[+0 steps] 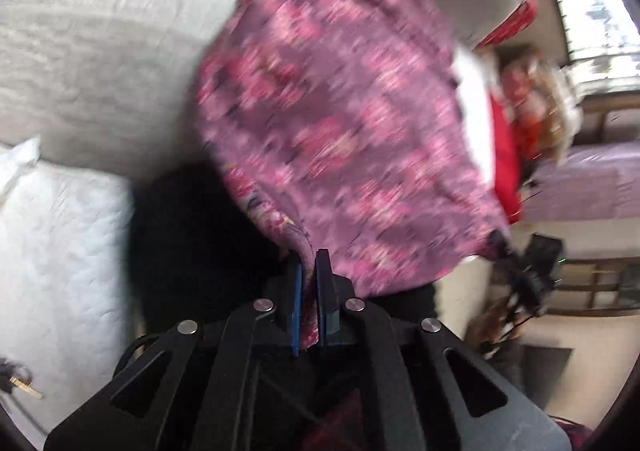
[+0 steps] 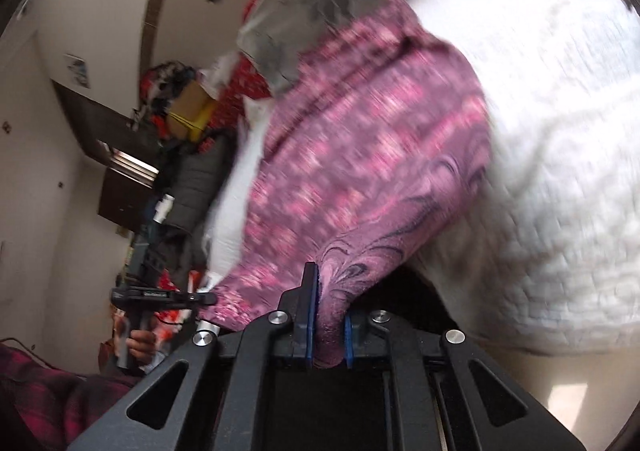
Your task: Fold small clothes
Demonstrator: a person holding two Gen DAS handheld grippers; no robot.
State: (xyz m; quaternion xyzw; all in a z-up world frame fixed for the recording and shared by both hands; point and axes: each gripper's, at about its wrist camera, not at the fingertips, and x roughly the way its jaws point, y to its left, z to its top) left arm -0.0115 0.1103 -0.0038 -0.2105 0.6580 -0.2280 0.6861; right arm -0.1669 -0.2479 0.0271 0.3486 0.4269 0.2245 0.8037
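Bed [image 1: 80, 63]: covered by a white quilted spread; it fills the space behind and beneath the lifted cloth in both wrist views.
Pillow [image 1: 60, 251]: white, quilted, lying at the left of the left wrist view, beside a dark shadowed patch.
Garment [image 1: 340, 123]: a small purple cloth with a pink printed pattern, blurred; it hangs in the air above the bed, stretched between the two grippers, one edge in each. In the right wrist view a swirled dark print shows near the held edge [image 2: 360, 155].
Room clutter [image 2: 180, 111]: piled bags, a cardboard box and red fabrics stacked against the far wall, under a window.
Left gripper [image 1: 308, 271]: jaws closed down to a narrow slit, the blue pads pinching a thin fold of the garment's edge.
Right gripper [image 2: 330, 303]: jaws nearly closed, gripping a thicker bunched roll of the garment's edge between the blue pads.
Hand [image 2: 140, 343]: seen in the right wrist view, wrapped round the handle of the left gripper, below the garment's far corner.
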